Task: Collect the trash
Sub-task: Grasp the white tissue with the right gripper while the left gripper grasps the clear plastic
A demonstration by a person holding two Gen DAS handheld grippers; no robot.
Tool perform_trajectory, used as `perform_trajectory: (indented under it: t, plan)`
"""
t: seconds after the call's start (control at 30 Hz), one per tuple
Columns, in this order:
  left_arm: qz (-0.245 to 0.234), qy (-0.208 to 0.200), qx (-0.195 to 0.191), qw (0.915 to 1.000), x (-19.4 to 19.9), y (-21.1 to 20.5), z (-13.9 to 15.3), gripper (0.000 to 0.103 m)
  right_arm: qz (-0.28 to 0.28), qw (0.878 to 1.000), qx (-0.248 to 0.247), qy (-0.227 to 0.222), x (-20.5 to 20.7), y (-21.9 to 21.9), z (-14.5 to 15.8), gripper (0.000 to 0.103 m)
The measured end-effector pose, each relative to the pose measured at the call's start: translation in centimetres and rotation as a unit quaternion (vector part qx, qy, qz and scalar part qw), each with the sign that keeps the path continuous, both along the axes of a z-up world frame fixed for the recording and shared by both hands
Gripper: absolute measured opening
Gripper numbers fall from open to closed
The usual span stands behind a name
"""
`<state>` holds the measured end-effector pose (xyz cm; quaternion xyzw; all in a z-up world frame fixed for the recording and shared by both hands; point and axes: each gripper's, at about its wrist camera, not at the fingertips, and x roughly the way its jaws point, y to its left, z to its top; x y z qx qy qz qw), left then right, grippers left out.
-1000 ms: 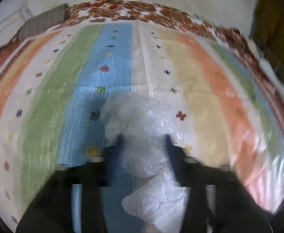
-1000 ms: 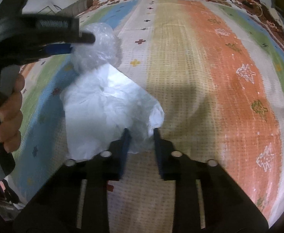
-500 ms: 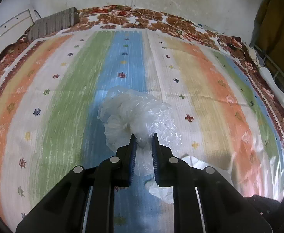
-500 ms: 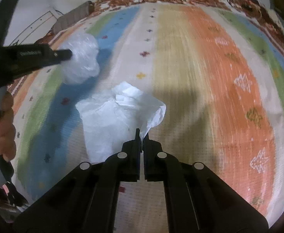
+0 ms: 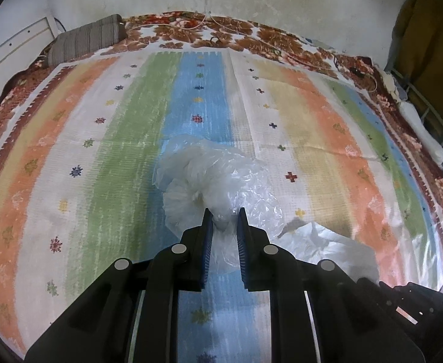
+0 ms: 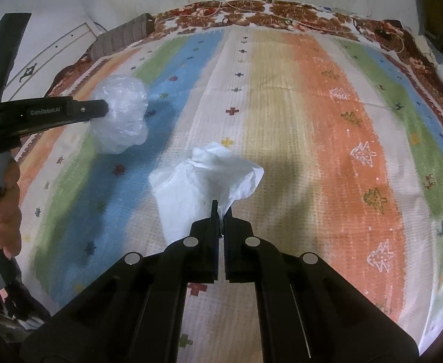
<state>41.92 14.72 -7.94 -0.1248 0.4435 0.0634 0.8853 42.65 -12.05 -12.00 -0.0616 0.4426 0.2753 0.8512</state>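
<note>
My left gripper (image 5: 223, 211) is shut on a crumpled clear plastic bag (image 5: 212, 178) and holds it above the striped mat (image 5: 106, 157). The same bag shows in the right wrist view (image 6: 121, 127), at the tip of the left gripper (image 6: 104, 109), clear of the mat. My right gripper (image 6: 221, 207) is shut on a white plastic bag (image 6: 203, 181), pinched at one corner; the rest of that bag hangs and spreads ahead of the fingers. The white bag also shows low right in the left wrist view (image 5: 324, 242).
The mat lies on a bed with a floral brown blanket (image 5: 221, 30) along its far edge. A striped grey pillow (image 5: 85, 39) lies at the far left by the wall. A metal frame and dark cloth (image 5: 427, 69) stand at the right.
Both grippers closed on their bags and lifted. The clear bag rose off the mat with the left gripper. The right gripper pinched the white bag's corner and pulled it up.
</note>
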Motion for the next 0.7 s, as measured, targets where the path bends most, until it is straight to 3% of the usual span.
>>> perform_trajectory:
  t: [0.13, 0.6, 0.7]
  plan:
    - [0.000, -0.002, -0.029, 0.9996, -1.0, -0.4, 0.9, 0.015, 0.013, 1.000, -0.005, -0.015, -1.1, -0.2, 1.4, 0.001]
    - [-0.031, 0.006, -0.028, 0.9991, -5.0, -4.2, 4.1, 0.015, 0.020, 0.998, 0.043, -0.048, -4.7, -2.1, 7.6, 0.001]
    - [-0.014, 0.015, -0.064, 0.9977, -5.8, -3.4, 3.6, 0.015, 0.022, 0.997, 0.052, -0.052, -5.6, -2.5, 8.4, 0.001]
